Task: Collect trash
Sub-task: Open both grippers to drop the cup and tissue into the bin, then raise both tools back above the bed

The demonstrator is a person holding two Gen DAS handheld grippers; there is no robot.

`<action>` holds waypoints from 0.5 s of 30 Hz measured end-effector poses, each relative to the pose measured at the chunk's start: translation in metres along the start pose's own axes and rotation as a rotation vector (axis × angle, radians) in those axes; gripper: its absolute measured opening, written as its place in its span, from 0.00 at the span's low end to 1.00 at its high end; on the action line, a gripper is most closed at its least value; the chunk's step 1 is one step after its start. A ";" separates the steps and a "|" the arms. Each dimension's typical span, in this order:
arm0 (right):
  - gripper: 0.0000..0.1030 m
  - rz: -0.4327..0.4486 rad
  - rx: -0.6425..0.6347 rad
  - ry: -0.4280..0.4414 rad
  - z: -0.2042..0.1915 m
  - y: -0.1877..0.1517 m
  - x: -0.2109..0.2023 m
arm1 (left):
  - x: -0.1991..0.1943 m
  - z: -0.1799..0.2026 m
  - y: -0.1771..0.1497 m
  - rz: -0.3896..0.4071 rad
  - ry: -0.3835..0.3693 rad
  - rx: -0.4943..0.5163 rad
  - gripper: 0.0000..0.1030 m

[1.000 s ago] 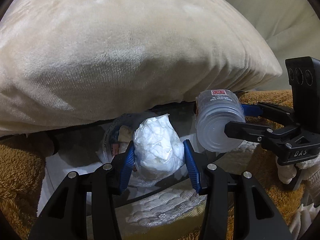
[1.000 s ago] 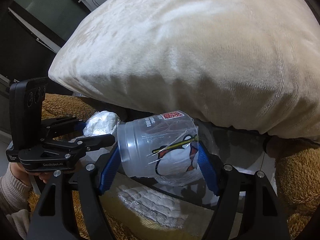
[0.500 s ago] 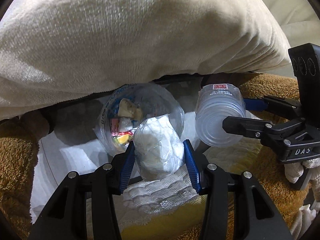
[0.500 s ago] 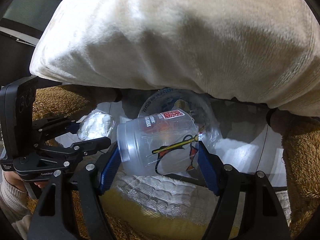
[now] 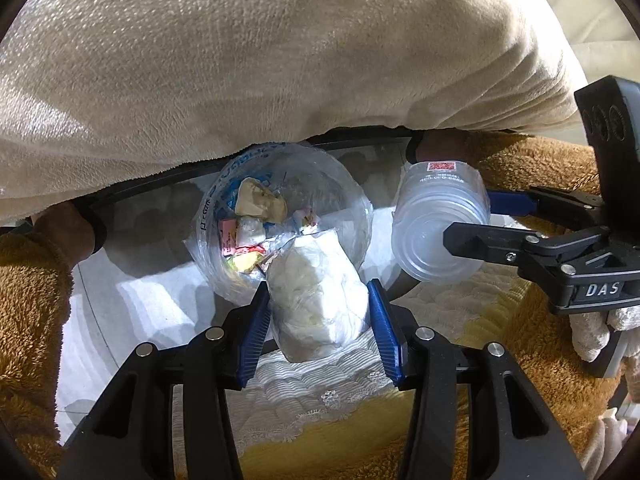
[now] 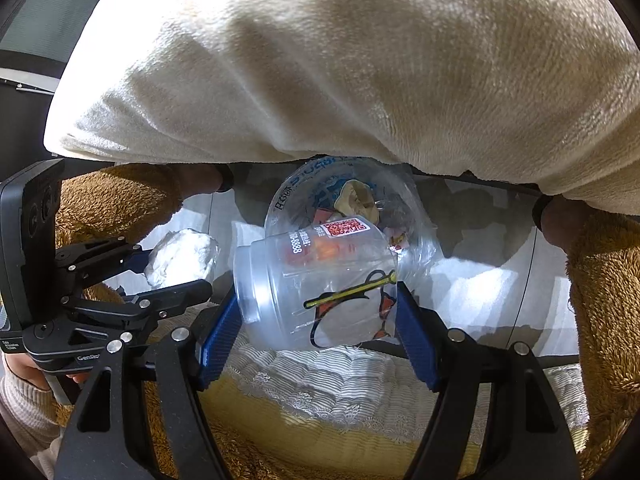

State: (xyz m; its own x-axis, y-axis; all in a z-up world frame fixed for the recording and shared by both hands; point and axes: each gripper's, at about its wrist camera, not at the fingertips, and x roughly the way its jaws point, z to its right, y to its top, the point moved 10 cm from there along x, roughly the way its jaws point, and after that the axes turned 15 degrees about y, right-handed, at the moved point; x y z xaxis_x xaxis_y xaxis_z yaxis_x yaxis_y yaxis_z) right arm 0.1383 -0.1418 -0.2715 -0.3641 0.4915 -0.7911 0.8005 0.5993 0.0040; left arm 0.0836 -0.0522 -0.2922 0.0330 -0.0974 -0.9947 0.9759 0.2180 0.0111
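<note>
Both wrist views look steeply down, close over the bag [image 5: 280, 216] [image 6: 344, 200]. Each catches the other gripper alongside, under the pillow [image 5: 280, 60] [image 6: 360, 60].

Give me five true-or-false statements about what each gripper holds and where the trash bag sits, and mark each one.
1. The left gripper is shut on a white wad. True.
2. The right gripper is empty. False: it is shut on a clear cup.
3. The cup stands upright. False: it lies on its side between the pads.
4. An open clear bag with scraps inside lies just beyond the wad. True.
5. The cream pillow lies under the bag. False: it looms above and behind the bag.
</note>
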 end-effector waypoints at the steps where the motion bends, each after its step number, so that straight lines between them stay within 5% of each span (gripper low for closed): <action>1: 0.71 0.001 0.003 0.001 0.000 0.001 0.000 | 0.001 0.000 0.000 -0.002 0.003 -0.002 0.46; 5: 0.83 0.007 0.017 0.020 0.000 0.000 0.001 | 0.002 0.001 0.000 -0.008 0.002 -0.006 0.72; 15: 0.96 0.074 0.026 -0.001 0.003 0.007 -0.007 | 0.000 -0.003 0.004 0.010 0.009 -0.022 0.72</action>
State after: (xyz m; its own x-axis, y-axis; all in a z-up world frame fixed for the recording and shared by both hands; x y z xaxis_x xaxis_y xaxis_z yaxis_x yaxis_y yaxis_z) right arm 0.1482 -0.1431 -0.2679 -0.3028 0.5333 -0.7899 0.8374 0.5446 0.0468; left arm 0.0866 -0.0488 -0.2922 0.0404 -0.0861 -0.9955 0.9706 0.2399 0.0187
